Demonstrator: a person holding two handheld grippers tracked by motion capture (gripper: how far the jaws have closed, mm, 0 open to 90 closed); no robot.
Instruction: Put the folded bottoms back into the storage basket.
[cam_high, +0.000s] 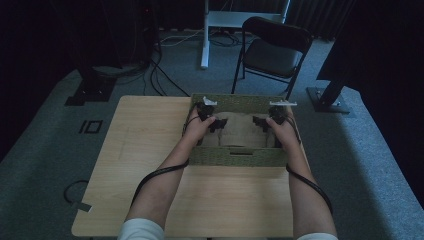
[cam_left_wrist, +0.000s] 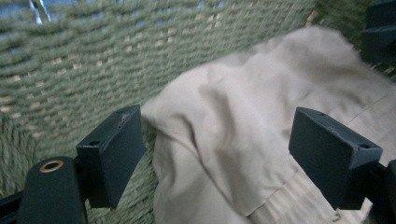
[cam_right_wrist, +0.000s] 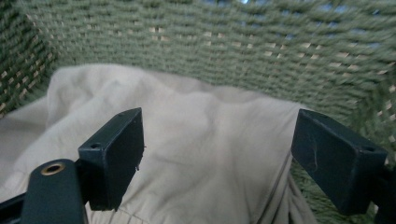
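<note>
A green woven basket (cam_high: 235, 156) sits on the wooden table, and a beige cloth (cam_high: 240, 131) lies crumpled inside it. Both hands reach into the basket. My left gripper (cam_high: 216, 123) hangs over the cloth's left part, my right gripper (cam_high: 261, 122) over its right part. In the left gripper view the gripper (cam_left_wrist: 219, 154) is open, jaws wide apart above the beige cloth (cam_left_wrist: 243, 135) with the basket wall (cam_left_wrist: 93, 60) behind. In the right gripper view the gripper (cam_right_wrist: 224, 154) is open over the cloth (cam_right_wrist: 196, 149), close to the woven wall (cam_right_wrist: 233, 51). Neither holds anything.
The basket stands at the far right part of the light wooden table (cam_high: 150, 150). A black folding chair (cam_high: 272, 52) stands beyond the table, with a white desk leg (cam_high: 204, 40), cables on the grey carpet and dark stand bases (cam_high: 330, 100) at the sides.
</note>
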